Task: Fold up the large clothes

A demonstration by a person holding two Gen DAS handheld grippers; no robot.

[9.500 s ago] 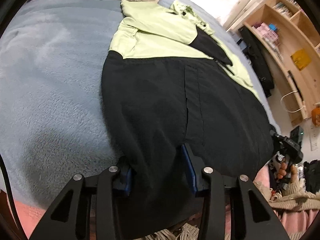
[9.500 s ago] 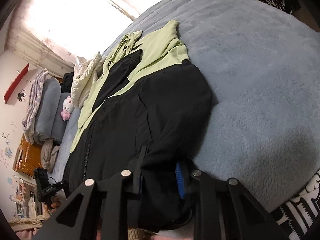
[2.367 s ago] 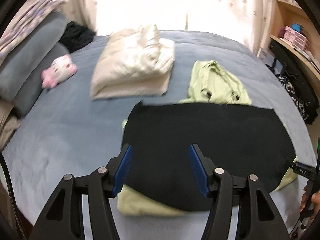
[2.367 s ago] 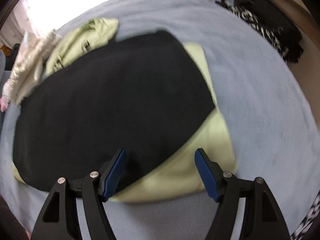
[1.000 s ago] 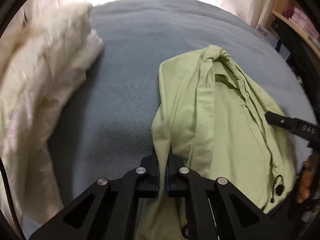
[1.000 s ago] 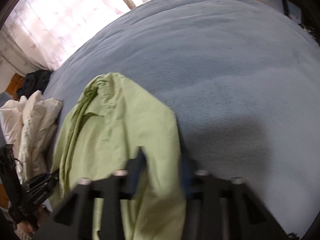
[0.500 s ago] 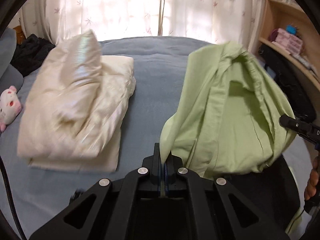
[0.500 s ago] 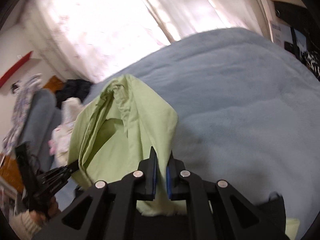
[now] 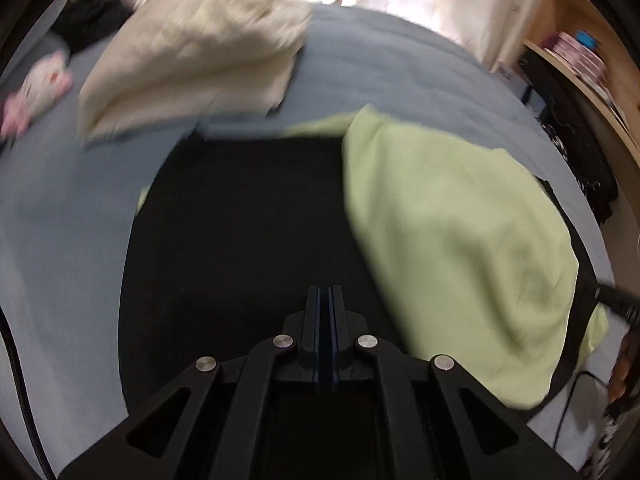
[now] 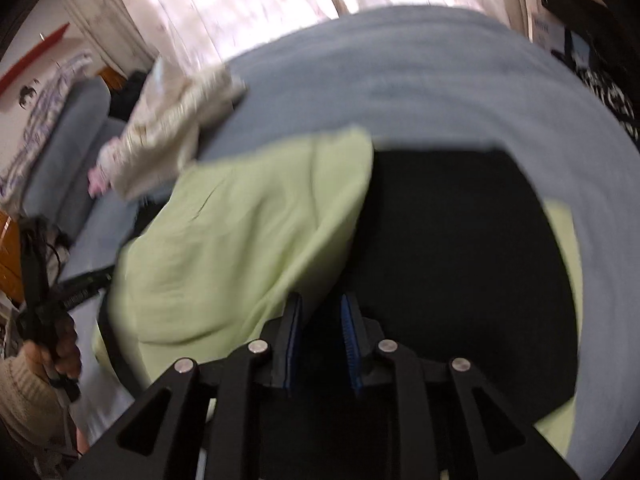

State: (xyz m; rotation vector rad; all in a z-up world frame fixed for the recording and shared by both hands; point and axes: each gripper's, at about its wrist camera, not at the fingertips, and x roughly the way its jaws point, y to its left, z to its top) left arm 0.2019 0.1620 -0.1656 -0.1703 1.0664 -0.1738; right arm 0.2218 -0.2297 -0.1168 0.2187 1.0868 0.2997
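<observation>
I lay the green hood [image 9: 452, 240] flat on the black jacket [image 9: 248, 220]: L claw [image 9: 325, 292] pinched empty, R claw [image 10: 320, 300] narrow, opening, nothing betw pads.

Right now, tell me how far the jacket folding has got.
Done: the jacket lies folded into a black block on the bed, with its green hood flipped onto it.
In hand: nothing; the left tool is shut and empty, the right tool is opening, nothing between its fingers.
Left: the hood lies rumpled and could be flattened.
</observation>
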